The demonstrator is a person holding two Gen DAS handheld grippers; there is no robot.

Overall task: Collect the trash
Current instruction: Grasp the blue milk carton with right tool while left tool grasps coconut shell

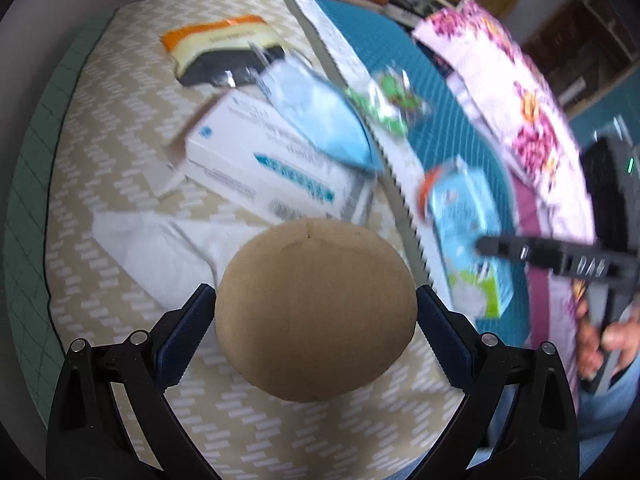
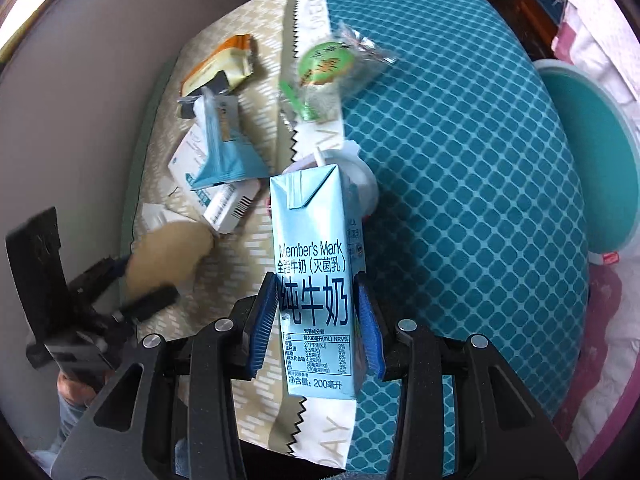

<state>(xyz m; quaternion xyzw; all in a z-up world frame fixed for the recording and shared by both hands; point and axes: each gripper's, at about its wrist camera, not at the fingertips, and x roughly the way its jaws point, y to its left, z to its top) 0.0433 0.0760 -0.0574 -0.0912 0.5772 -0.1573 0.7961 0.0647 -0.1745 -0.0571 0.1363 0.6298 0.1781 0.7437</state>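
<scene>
Fingers of left gripper (image 1: 316,312) clamp brown pouch (image 1: 316,308); right gripper (image 2: 318,320) shows milk carton (image 2: 316,280) clamped.

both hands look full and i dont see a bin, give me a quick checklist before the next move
1. Right gripper shut on milk carton: ok.
2. Left gripper shut on tan ball: ok.
3. Carton held upright: ok.
4. Bin in view: not ok, neither camera shows one.
5. Trash left on the bed: not ok; white box, orange wrapper and green packet remain.
6. Carton empty: cannot tell.
</scene>
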